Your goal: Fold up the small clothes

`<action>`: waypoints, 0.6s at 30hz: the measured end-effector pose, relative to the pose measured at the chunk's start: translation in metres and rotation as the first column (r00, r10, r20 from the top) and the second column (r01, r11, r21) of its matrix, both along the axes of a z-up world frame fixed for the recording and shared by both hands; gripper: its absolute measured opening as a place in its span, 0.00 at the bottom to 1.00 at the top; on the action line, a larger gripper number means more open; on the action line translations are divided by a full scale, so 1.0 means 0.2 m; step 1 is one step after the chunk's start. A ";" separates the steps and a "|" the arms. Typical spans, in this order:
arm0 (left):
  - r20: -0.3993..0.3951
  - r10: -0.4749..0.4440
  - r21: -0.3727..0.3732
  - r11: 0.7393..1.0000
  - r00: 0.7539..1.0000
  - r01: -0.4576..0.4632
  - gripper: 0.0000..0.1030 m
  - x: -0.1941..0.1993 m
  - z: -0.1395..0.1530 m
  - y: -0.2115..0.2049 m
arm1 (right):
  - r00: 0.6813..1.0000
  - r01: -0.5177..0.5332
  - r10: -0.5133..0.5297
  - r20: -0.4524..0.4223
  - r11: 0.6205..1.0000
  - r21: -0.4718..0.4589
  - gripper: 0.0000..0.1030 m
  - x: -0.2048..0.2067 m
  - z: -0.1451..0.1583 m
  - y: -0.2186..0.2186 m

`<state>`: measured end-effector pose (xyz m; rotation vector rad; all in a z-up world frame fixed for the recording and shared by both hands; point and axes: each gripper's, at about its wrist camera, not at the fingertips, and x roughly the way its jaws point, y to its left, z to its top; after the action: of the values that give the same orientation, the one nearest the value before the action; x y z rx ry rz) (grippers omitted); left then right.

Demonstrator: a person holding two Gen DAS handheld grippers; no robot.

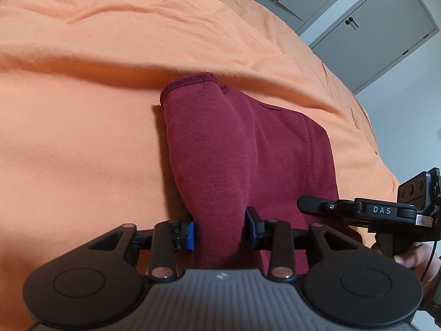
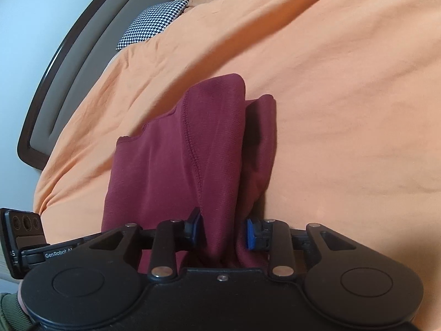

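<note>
Left hand-held gripper (image 1: 220,230): my blue pads sit on either side of a bunched fold of the garment (image 1: 237,149), narrowed onto it, so I judge it is holding that edge.
Garment: a small maroon knit piece, running straight ahead from my fingers, its long axis pointing away from me, its far hemmed end resting on the bed (image 1: 96,110).
Right hand-held gripper (image 2: 223,231): my pads pinch another gathered fold of the same near edge, jaws narrow around cloth.
Lie of the cloth: from the right wrist view the garment (image 2: 165,165) rises in a ridge between the jaws and spreads flat to the left, with a seam running along it.
Spacing: my two grippers are just beside each other on the near edge; neither is clearly nearer the far end.
Next move, as I judge it: carry the near edge forward over the far hem.
Background: a patterned pillow (image 2: 151,24) and headboard (image 2: 69,74) lie well apart.
</note>
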<state>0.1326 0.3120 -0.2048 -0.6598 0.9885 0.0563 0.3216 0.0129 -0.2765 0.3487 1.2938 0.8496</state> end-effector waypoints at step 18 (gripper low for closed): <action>0.014 0.035 0.027 0.999 0.999 -0.036 0.39 -0.05 0.03 0.01 | 0.999 0.020 -0.020 0.038 1.000 -0.006 0.37 0.00 0.08 -0.03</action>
<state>0.1217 0.3148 -0.1994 -0.6518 0.9614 0.0966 0.3213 0.0066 -0.2608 0.3382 1.2554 0.8311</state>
